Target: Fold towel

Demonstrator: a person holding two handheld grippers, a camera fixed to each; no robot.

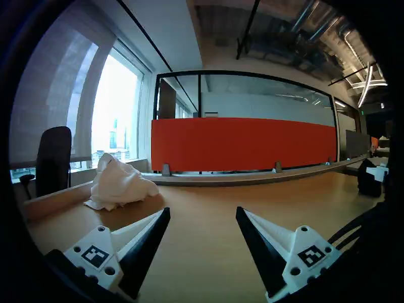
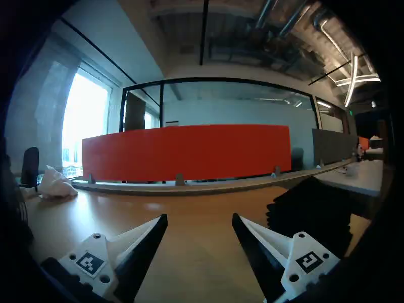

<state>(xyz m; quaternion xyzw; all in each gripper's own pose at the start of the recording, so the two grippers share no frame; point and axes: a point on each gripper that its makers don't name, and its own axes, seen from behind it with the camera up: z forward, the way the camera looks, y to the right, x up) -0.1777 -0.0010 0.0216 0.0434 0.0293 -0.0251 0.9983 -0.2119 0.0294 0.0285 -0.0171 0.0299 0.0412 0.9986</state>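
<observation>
A crumpled white towel (image 1: pixel 120 185) lies in a heap at the far left of the wooden table (image 1: pixel 212 212), ahead and to the left of my left gripper (image 1: pixel 203 212). That gripper is open, low over the table, with nothing between its fingers. In the right gripper view the same towel (image 2: pixel 54 186) appears small and far off at the left. My right gripper (image 2: pixel 199 218) is also open and empty above the wood. A stack of dark folded cloths (image 2: pixel 313 212) sits just ahead of it to the right.
An orange divider panel (image 1: pixel 242 144) runs along the table's far edge. A black office chair (image 1: pixel 53 159) stands by the window at the left. A dark object (image 1: pixel 369 178) rests at the table's right end. White desks (image 2: pixel 361 177) stand beyond.
</observation>
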